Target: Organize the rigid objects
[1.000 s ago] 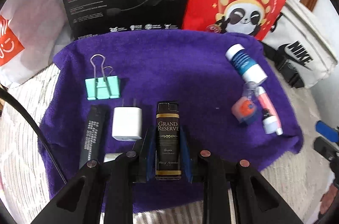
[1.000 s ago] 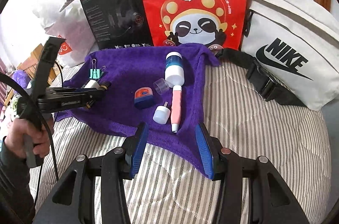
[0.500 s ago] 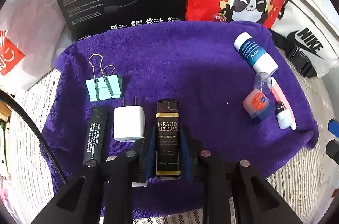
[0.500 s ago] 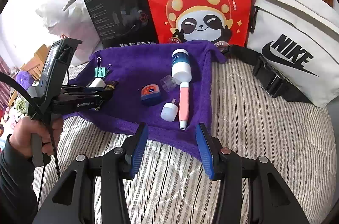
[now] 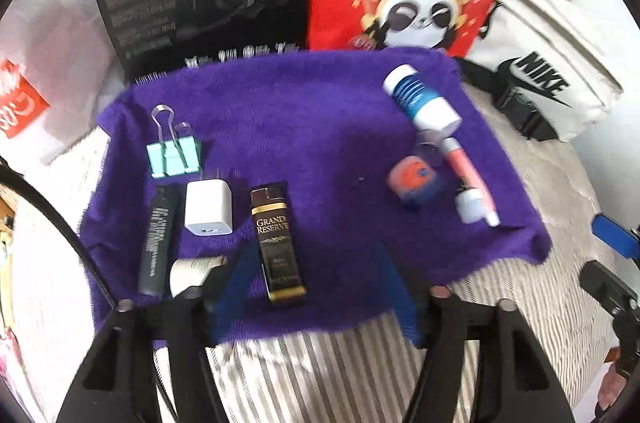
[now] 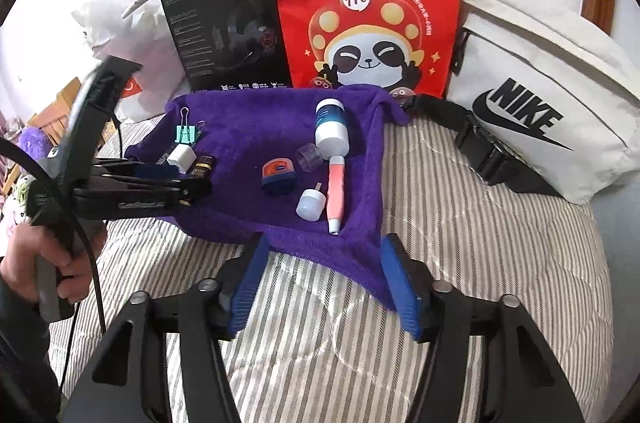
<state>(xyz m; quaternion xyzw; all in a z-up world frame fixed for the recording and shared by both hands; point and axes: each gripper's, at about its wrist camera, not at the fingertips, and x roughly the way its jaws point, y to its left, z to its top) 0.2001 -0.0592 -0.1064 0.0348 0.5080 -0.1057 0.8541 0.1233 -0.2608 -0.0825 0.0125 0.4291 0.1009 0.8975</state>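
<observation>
- The black, gold-trimmed rectangular box printed GRAND RESERVE [image 5: 278,243] lies flat on the purple terry towel [image 5: 304,127], near its front edge, free of my pads.
- My left gripper [image 5: 312,283] has just been opening; its blue jaws now stand apart with the box lying between them, nearer the left one, touched by neither as far as I can see.
- Just beside the box to its left lies a white cube-shaped plug charger [image 5: 208,209], then a slim dark grey stick with white print [image 5: 158,239], and behind them a mint-green binder clip with wire handles [image 5: 173,151].
- A small white roll-like item [image 5: 192,273] sits by my left jaw; what it is I cannot tell.
- Across the towel, well apart, lie a blue-and-white bottle [image 6: 331,129], a pink tube [image 6: 335,189], a white cap [image 6: 311,205], a clear cap [image 6: 309,156] and an orange-and-blue tin [image 6: 279,175].
- My right gripper [image 6: 322,287] has also just been opening; its jaws stand apart and hold nothing, over the towel's front corner and the striped quilt [image 6: 480,243].
- Behind the towel stand a black headset carton [image 6: 228,31], a red panda-print paper bag [image 6: 368,3] and a white Nike waist bag [image 6: 552,103].
- My left hand [image 6: 44,263] grips its handle.
</observation>
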